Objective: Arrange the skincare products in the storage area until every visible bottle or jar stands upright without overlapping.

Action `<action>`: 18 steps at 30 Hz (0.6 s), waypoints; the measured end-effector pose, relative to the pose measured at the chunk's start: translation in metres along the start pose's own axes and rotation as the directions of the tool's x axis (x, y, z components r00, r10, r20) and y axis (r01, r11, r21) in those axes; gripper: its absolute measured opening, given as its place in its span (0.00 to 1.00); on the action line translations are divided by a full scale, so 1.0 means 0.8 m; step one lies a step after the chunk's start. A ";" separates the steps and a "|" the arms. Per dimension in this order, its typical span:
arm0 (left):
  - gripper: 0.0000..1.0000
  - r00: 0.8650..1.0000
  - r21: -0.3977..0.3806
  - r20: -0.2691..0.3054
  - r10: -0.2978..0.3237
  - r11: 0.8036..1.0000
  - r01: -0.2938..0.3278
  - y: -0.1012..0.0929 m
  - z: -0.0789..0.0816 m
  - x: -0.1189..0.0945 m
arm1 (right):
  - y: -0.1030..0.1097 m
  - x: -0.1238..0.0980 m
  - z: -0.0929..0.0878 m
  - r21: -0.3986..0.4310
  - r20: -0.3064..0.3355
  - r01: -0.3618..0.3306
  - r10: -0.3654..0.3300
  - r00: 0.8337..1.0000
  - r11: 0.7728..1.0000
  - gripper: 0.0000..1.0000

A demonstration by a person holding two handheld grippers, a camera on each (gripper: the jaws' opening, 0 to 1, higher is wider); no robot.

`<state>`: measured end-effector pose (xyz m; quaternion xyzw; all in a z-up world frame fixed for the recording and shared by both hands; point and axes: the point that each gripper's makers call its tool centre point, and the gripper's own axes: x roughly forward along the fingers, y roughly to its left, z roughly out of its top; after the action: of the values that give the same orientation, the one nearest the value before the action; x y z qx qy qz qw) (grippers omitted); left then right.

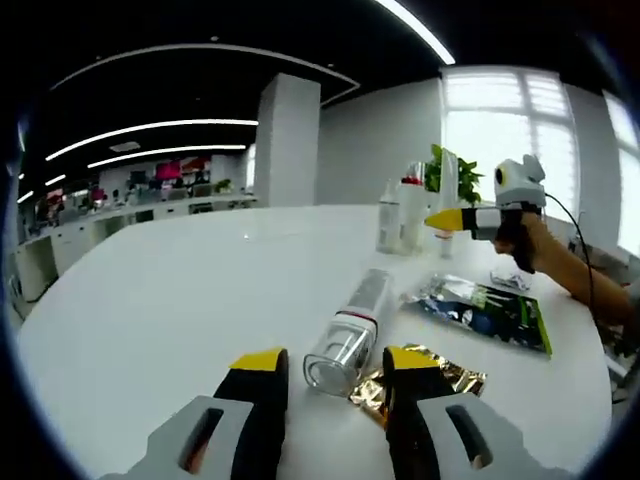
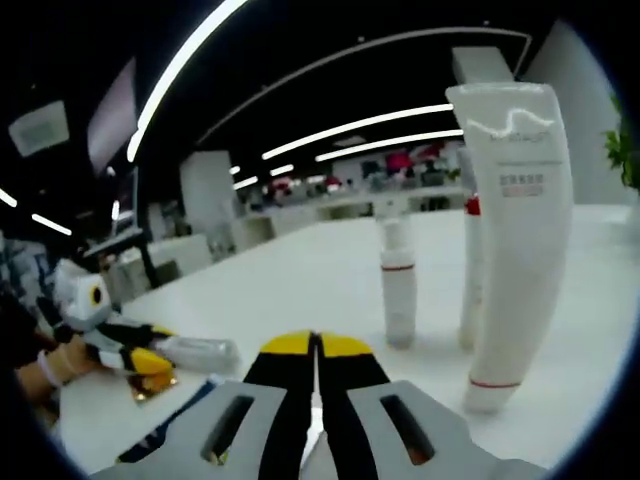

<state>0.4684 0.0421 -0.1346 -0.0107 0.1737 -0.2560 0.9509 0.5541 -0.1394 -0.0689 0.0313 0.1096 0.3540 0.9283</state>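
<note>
A clear bottle [image 1: 348,333] lies on its side on the white table [image 1: 160,300], just ahead of the left gripper [image 1: 335,365], jaws apart. The right gripper [image 2: 316,347], jaws together, faces upright tubes [image 2: 520,240].

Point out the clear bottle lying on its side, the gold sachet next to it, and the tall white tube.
Clear bottle [image 1: 350,330], left gripper view, on its transparent body.
Gold sachet [image 1: 455,380], left gripper view, on its foil face.
White tube [image 2: 520,240], right gripper view, mid-body.
</note>
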 end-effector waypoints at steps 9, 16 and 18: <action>0.22 1.000 -0.003 -0.006 -0.017 1.000 0.017 -0.004 0.005 -0.009 | 0.002 0.003 -0.004 0.009 -0.010 -0.013 0.013 1.000 1.000 0.00; 0.20 0.995 -0.048 0.086 -0.044 0.998 0.048 -0.009 0.026 -0.022 | 0.000 0.001 -0.004 0.032 -0.003 -0.016 0.016 1.000 0.999 0.00; 0.20 0.991 -0.057 0.124 -0.050 0.997 0.057 -0.013 0.034 -0.028 | 0.001 0.001 -0.004 0.037 -0.003 -0.020 0.020 1.000 0.999 0.00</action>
<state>0.4543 0.0426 -0.1007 -0.0596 0.1221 -0.2748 0.9518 0.5538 -0.1385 -0.0721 0.0491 0.1171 0.3611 0.9239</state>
